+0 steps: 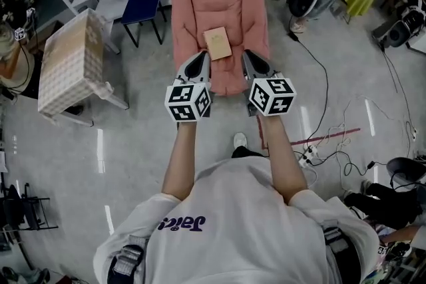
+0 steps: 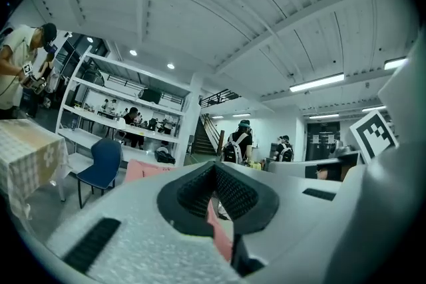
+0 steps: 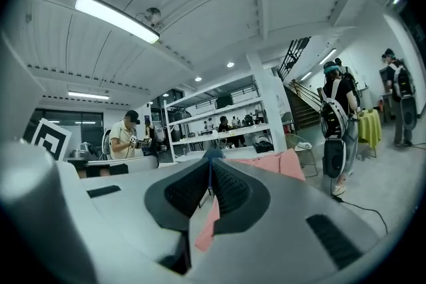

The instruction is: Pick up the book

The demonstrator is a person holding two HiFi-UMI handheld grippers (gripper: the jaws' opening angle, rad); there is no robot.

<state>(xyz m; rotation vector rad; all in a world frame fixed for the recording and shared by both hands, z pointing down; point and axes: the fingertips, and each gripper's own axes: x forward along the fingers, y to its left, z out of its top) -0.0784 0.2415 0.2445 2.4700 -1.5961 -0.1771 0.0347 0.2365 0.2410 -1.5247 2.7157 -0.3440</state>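
On the pink chair [image 1: 219, 16] lies the book [image 1: 217, 43]; just short of it, the left gripper [image 1: 202, 58] and right gripper [image 1: 251, 58] are both clenched, empty.

Left arm [image 1: 180, 156] and right arm [image 1: 283, 153] are stretched forward, side by side. Left gripper [image 1: 204, 56] and right gripper [image 1: 247, 56] are pointed roughly level, jaws pressed together, empty.

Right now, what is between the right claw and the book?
Only bare pink cushion lies between the right claw and the book, seen in the head view.
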